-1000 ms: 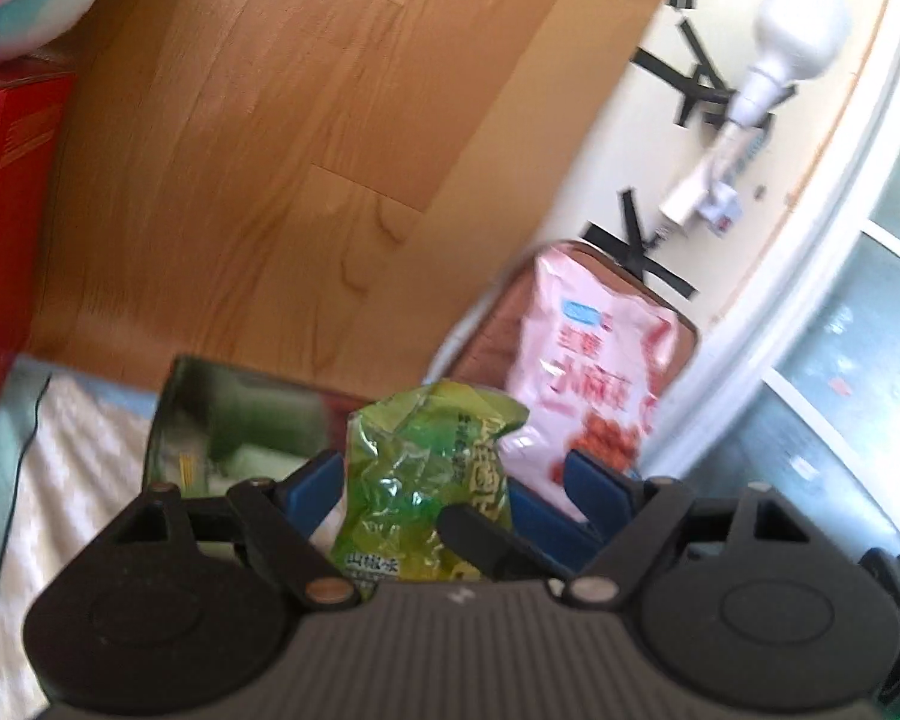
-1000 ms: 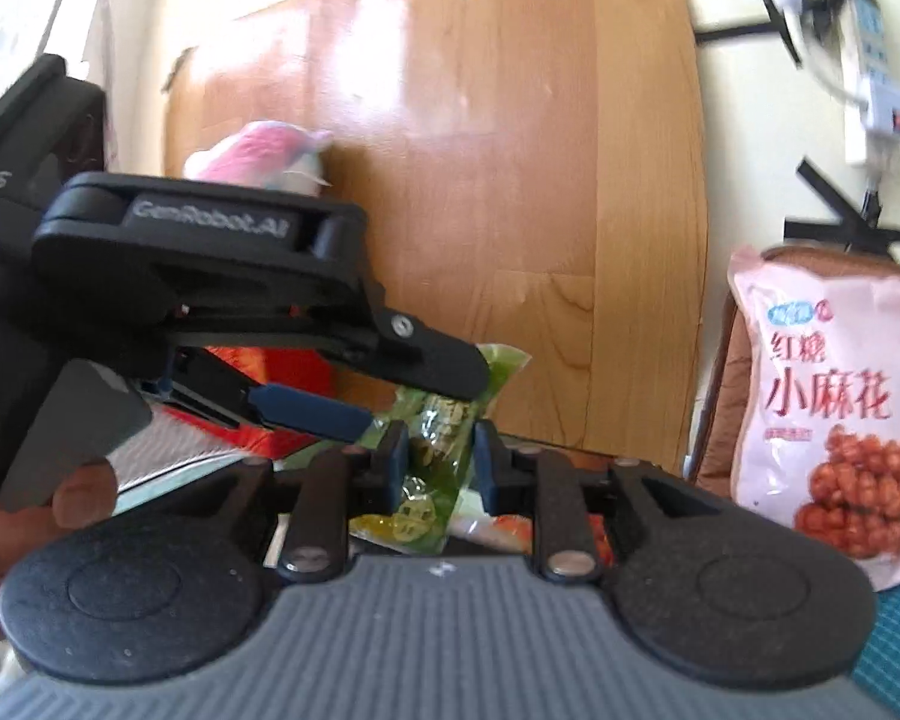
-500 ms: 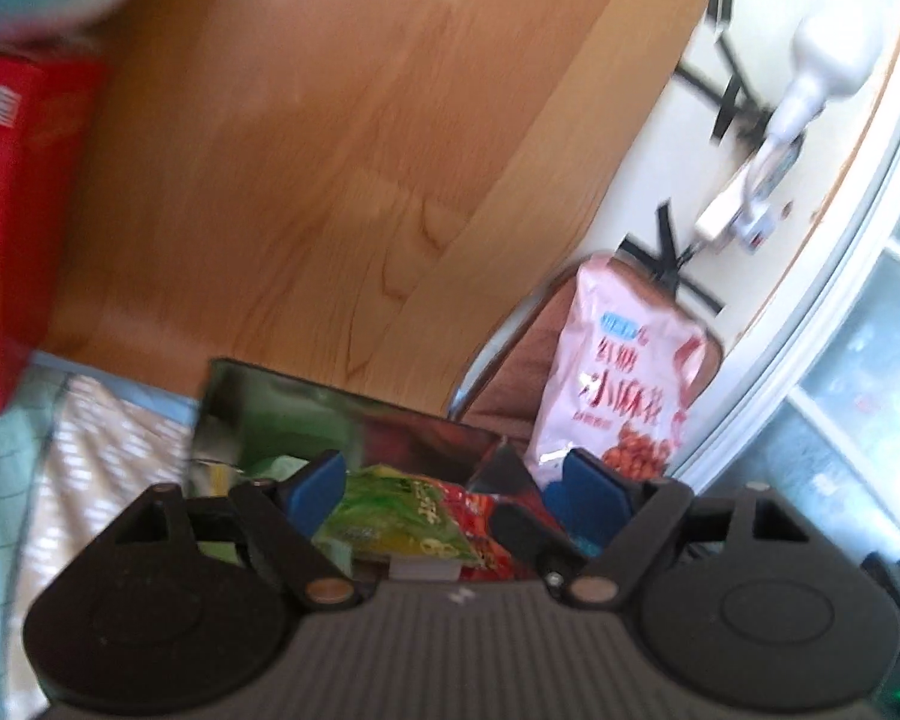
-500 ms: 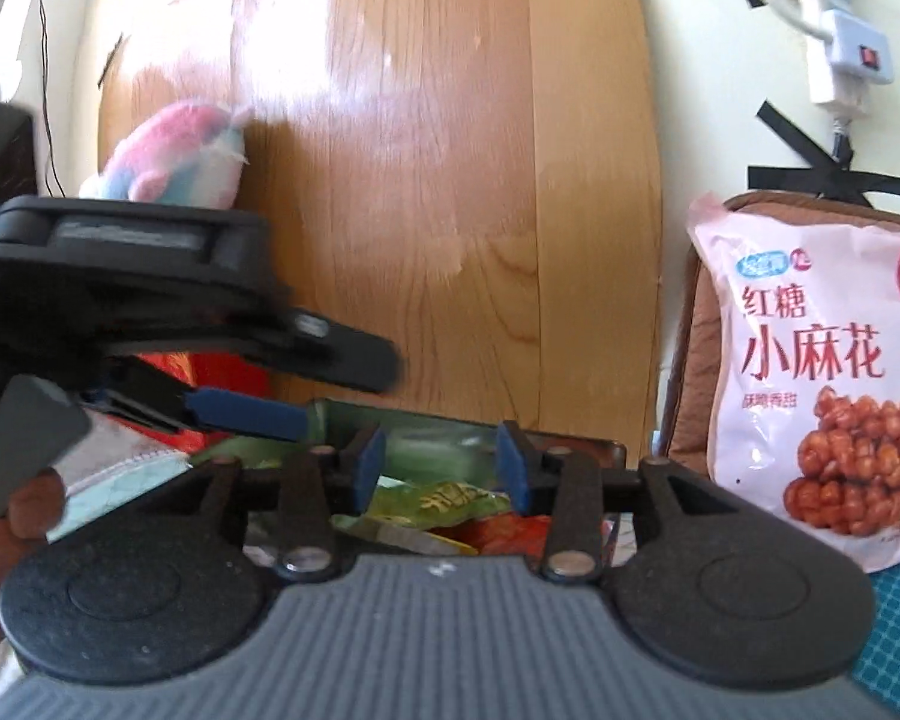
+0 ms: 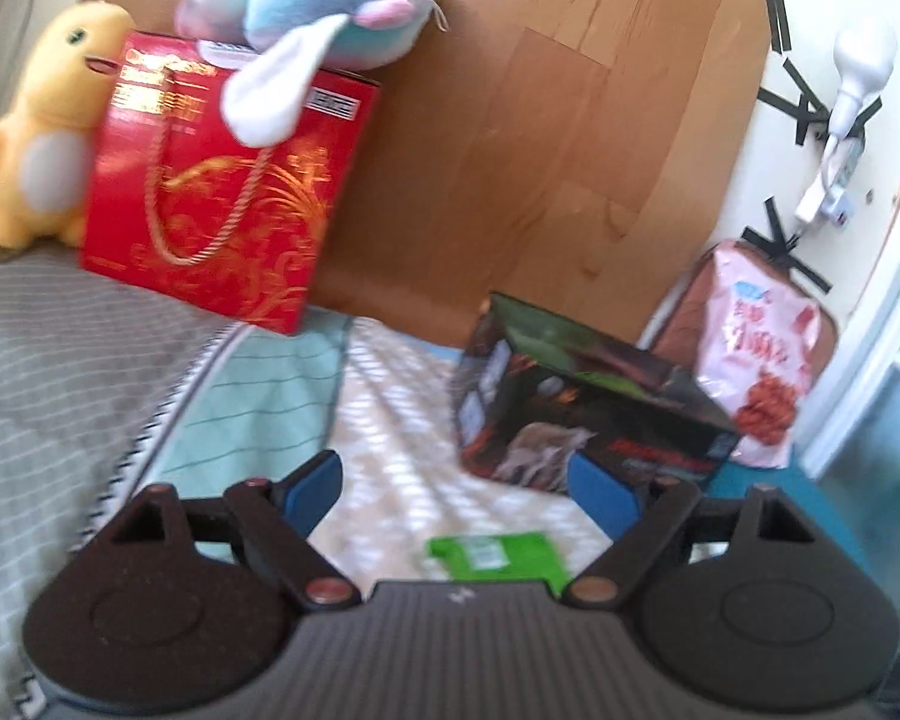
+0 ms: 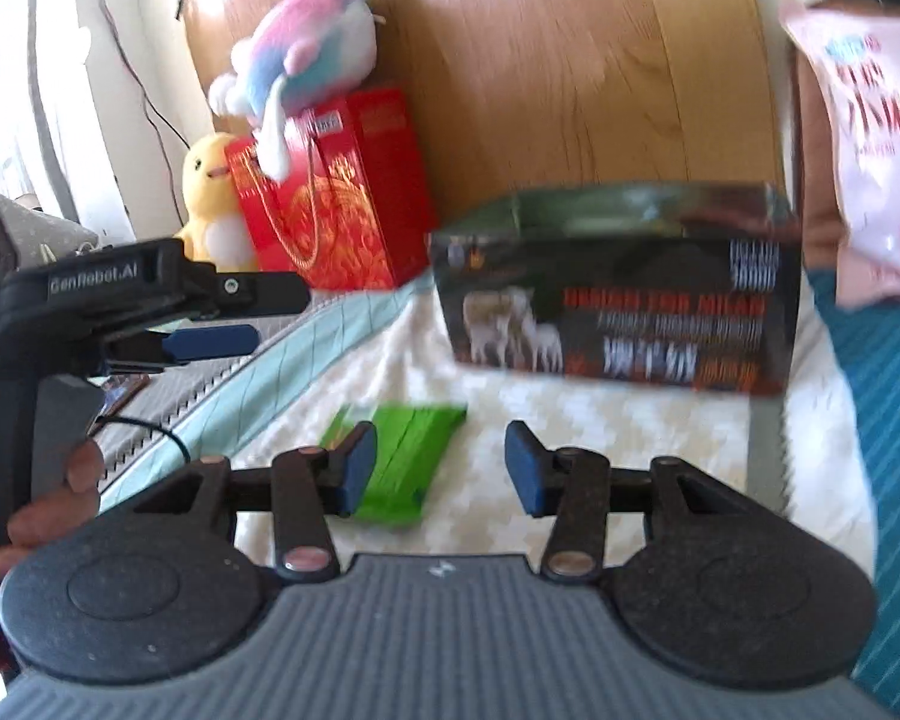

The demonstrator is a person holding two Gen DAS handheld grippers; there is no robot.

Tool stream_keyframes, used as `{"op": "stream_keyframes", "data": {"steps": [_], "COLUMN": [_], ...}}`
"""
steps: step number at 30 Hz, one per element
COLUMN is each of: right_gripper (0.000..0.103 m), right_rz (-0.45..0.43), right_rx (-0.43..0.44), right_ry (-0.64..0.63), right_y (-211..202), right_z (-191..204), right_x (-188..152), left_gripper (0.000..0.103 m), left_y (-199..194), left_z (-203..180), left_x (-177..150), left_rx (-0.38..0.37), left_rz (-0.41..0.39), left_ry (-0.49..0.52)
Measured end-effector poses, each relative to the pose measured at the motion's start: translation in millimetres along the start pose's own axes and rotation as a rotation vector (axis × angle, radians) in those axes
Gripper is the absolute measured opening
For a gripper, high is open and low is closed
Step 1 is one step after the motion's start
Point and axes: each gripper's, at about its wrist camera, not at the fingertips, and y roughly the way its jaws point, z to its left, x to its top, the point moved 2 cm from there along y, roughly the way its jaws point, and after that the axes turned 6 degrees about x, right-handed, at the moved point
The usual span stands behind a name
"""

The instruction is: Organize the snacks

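Lying flat on the pale blanket (image 6: 600, 420), the green snack packet (image 6: 411, 459) (before the dark box (image 6: 618, 288)) is ungripped; right gripper (image 6: 441, 468) fingers just widened, left gripper (image 5: 456, 489) wide, both empty

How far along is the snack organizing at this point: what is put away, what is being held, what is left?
Done: cannot confirm; the dark printed cardboard box hides its contents from both views. In hand: nothing. The right gripper, whose jaws have just been opening, and the left gripper are both open and empty. Left: the flat green snack packet on the patterned blanket, and the pink snack bag beside the box.
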Motion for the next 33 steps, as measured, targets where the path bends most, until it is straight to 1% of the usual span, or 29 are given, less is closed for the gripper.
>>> {"op": "stream_keyframes", "data": {"steps": [1, 2, 3, 4, 5, 7, 8, 9, 11, 14, 21, 23, 29, 33], "right_gripper": [0.051, 0.051, 0.052, 0.06, 0.063, 0.063, 0.063, 0.063, 0.063, 0.063, 0.065, 0.066, 0.071, 0.071], "right_rz": [0.002, -0.012, -0.055, -0.084, -0.092, -0.087, -0.083, -0.08, -0.081, -0.081, -0.08, -0.079, -0.082, -0.081], "right_rx": [-0.019, -0.044, -0.048, -0.046, -0.042, -0.046, -0.048, -0.048, -0.048, -0.047, -0.045, -0.043, -0.043, -0.043], "right_ry": [0.009, -0.009, -0.027, -0.033, -0.032, -0.022, -0.014, -0.009, -0.001, 0.001, 0.009, 0.009, 0.011, 0.011], "right_y": [0.4, -1.5, -6.7, -11.5, -12.9, -10.5, -9.9, -9.3, -8.2, -10.6, -10.3, -10.4, -10.5, -10.4], "right_z": [0.9, 3.8, 6.1, 7.9, 7.6, 5.7, 3.9, 3.0, 2.0, 1.9, 2.0, 1.6, 1.9, 1.8], "right_x": [-5.6, -5.6, -4.5, -5.9, -6.6, -5.7, -4.9, -4.7, -4.0, -5.0, -6.2, -6.2, -6.2, -6.3], "left_gripper": [0.085, 0.085, 0.085, 0.085, 0.085, 0.086, 0.086, 0.086, 0.087, 0.088, 0.091, 0.091, 0.092, 0.092], "left_y": [-1.6, -3.1, -3.9, -4.8, -6.5, -5.7, -3.5, -2.3, -4.6, -5.1, -1.1, -0.4, 0.0, -0.1], "left_z": [1.5, 2.0, 1.4, 0.9, 0.0, -4.9, -8.4, -11.5, -17.2, -22.9, -16.5, -14.8, -14.6, -14.7], "left_x": [-4.0, -6.7, -8.7, -9.9, -12.1, -16.9, -19.9, -20.3, -22.0, -24.2, -23.3, -22.8, -22.8, -22.9], "left_rx": [0.014, 0.024, 0.032, 0.038, 0.044, 0.068, 0.088, 0.089, 0.087, 0.089, 0.084, 0.082, 0.08, 0.08], "left_rz": [-0.016, -0.032, -0.05, -0.066, -0.081, -0.107, -0.104, -0.094, -0.111, -0.113, -0.087, -0.082, -0.078, -0.078], "left_ry": [0.009, 0.017, 0.026, 0.034, 0.043, 0.086, 0.112, 0.128, 0.162, 0.193, 0.154, 0.146, 0.147, 0.146]}}
